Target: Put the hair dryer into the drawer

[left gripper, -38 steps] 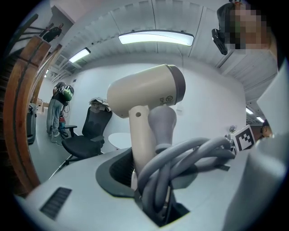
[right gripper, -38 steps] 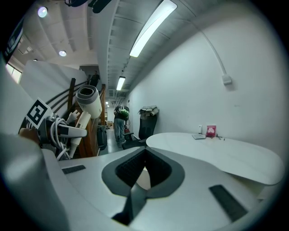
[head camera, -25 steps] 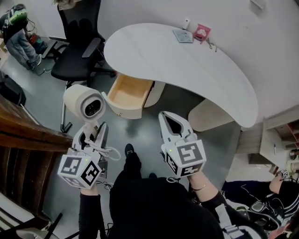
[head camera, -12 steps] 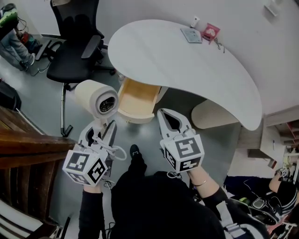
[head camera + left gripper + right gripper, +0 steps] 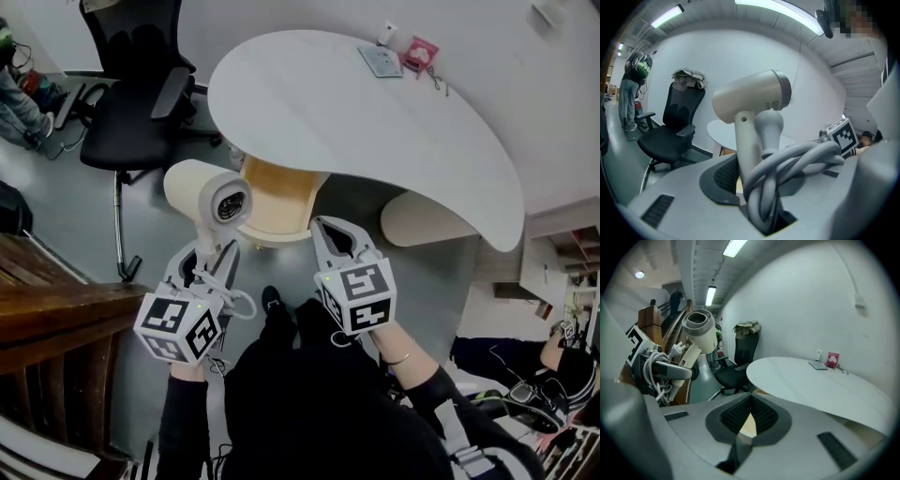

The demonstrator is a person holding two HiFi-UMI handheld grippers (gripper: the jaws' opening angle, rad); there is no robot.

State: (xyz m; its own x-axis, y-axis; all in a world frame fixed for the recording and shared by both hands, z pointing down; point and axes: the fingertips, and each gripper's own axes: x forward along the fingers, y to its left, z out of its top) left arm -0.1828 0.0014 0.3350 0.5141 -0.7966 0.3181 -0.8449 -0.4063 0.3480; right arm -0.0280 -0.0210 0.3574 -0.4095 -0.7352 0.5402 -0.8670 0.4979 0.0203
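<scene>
Since a second ago you've carried the hair dryer (image 5: 204, 192) rightward, and in the head view its barrel now overlaps the left edge of the open drawer (image 5: 278, 195). Your left gripper (image 5: 212, 262) is clamped on the dryer's handle, with the grey cord (image 5: 787, 161) bundled between the jaws as well. The barrel stands above that claw, one round end facing your head camera. The drawer lies ahead and just right of the claw, under the white table (image 5: 375, 112). Your right gripper (image 5: 339, 239) has its jaw tips together with nothing between them. The drawer front sits just ahead-left of it. A black chair (image 5: 131, 103) stands ahead-left of the left claw.
</scene>
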